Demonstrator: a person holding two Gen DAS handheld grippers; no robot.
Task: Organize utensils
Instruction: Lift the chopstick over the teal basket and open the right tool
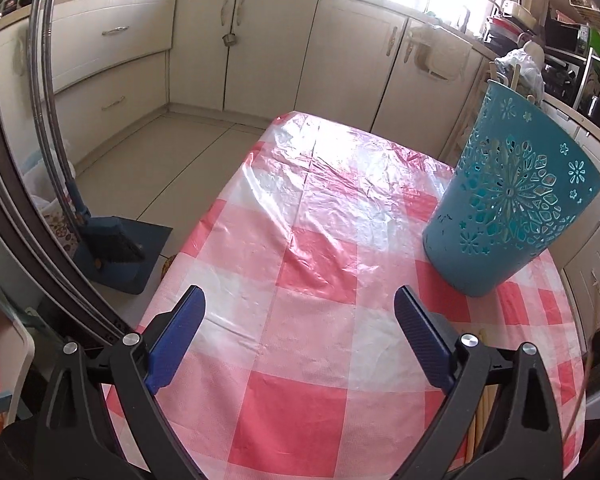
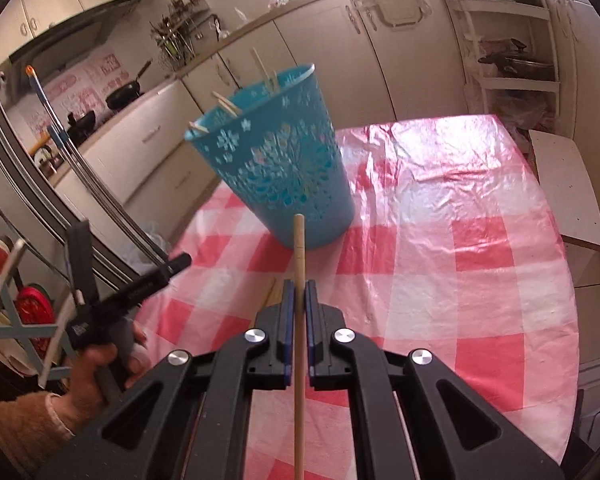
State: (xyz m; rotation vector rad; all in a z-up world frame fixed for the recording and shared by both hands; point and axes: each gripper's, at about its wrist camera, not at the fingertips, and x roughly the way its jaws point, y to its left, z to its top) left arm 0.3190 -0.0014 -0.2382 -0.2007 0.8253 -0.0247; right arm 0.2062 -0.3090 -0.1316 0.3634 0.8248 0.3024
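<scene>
A teal perforated basket (image 1: 512,200) stands on the red-and-white checked table (image 1: 308,280); it also shows in the right wrist view (image 2: 280,168) with several wooden chopsticks (image 2: 226,105) sticking out of its rim. My right gripper (image 2: 299,292) is shut on one wooden chopstick (image 2: 299,264), held upright a little in front of the basket. More chopsticks (image 2: 269,290) lie on the table just left of it, also seen under my left gripper's right finger (image 1: 480,416). My left gripper (image 1: 300,312) is open and empty, low over the table, left of the basket.
Cream kitchen cabinets (image 1: 260,52) run along the far wall. A blue dustpan and brush (image 1: 112,248) stand on the floor left of the table. A white shelf rack (image 2: 512,48) and a stool (image 2: 568,192) are right of the table.
</scene>
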